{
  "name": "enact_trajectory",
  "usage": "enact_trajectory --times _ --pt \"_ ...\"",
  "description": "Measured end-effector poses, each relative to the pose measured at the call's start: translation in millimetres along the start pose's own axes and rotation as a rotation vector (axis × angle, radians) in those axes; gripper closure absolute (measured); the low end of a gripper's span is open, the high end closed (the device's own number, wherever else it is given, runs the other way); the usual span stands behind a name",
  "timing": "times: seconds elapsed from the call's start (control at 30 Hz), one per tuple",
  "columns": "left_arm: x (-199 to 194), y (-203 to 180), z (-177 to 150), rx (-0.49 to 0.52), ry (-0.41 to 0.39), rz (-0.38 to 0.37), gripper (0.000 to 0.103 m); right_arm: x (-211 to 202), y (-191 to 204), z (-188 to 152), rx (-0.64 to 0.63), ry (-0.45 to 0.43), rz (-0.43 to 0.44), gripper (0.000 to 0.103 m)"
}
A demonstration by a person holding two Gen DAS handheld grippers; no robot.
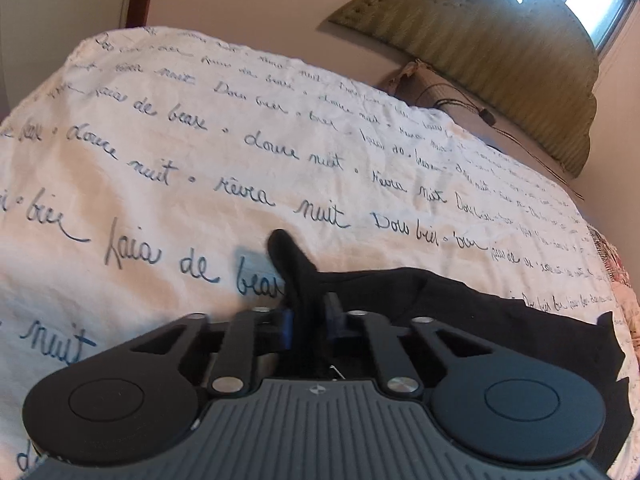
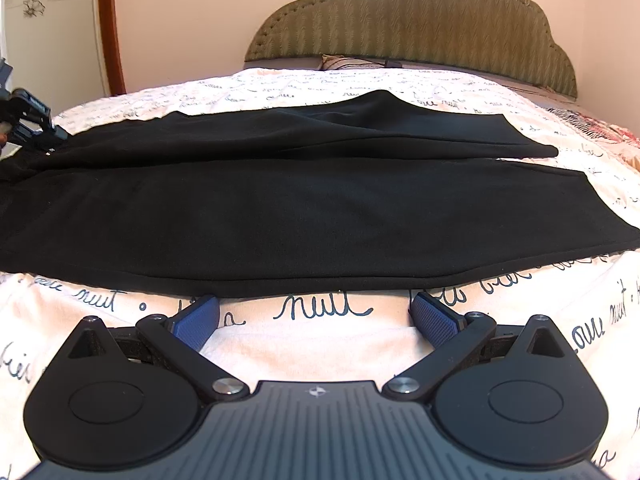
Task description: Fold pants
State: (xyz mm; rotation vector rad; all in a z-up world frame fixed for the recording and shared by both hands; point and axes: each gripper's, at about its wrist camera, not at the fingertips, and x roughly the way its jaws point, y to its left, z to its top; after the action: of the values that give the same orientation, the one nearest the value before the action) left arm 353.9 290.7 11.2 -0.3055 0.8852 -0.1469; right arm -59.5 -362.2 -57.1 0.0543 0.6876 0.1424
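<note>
Two grippers on it: the left gripper (image 1: 310, 318) is clamped on a tuft of the black pants (image 2: 300, 200) spread across the bed (image 2: 348, 344), right gripper (image 2: 314, 310) wide and empty at their near edge at lower centre, so pinch that hem fully, then lift both evenly.

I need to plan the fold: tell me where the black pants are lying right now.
In the right wrist view the black pants lie spread across the script-printed bedspread, legs running sideways, just beyond the open right gripper, below the green headboard.
</note>
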Motion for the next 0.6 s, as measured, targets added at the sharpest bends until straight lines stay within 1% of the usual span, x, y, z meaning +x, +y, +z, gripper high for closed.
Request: enact_trajectory --times 0.07,0.17,0.23,0.3,0.33,0.37,0.43,0.47,0.53,0.6 --pt "-11.3 -2.8 -4.4 0.031 -0.058 0.002 0.099 -1.3 -6.6 4.7 0.001 0.016 0.034 0.000" --pt "-35.8 -23.6 -15.4 0.139 -0.156 0.005 0.099 -12.2 -16.0 16.5 0.064 0.016 0.072 0.000" --pt "-56.1 -41.1 -21.7 0.204 -0.220 -0.009 0.099 -25.5 -21.5 33.3 0.087 -0.043 0.132 0.000" --pt "-77.2 -55.5 -28.8 0.249 -0.281 -0.041 0.099 -35.8 -23.1 57.7 0.045 -0.113 0.195 0.000" --pt "-87.6 -62.6 -32.7 0.268 -0.312 -0.062 0.099 -37.2 -21.0 74.3 -0.014 -0.133 0.234 0.000" --pt "-97.0 -68.5 -36.9 0.286 -0.339 -0.083 0.099 -34.8 -17.2 91.3 -0.091 -0.128 0.283 0.000" --pt "-112.3 -78.3 -44.4 0.316 -0.386 -0.125 0.099 -21.0 -5.2 127.2 -0.293 -0.096 0.400 0.000" --pt "-118.0 -82.2 -47.1 0.324 -0.400 -0.144 0.099 -10.6 0.7 142.4 -0.385 -0.080 0.445 0.000" --pt "-126.0 -87.5 -52.1 0.338 -0.413 -0.171 0.099 19.2 12.2 171.2 -0.537 -0.045 0.509 0.000" --pt "-131.3 -89.3 -55.3 0.354 -0.424 -0.174 0.099 61.4 23.5 198.4 -0.649 0.022 0.535 0.000"
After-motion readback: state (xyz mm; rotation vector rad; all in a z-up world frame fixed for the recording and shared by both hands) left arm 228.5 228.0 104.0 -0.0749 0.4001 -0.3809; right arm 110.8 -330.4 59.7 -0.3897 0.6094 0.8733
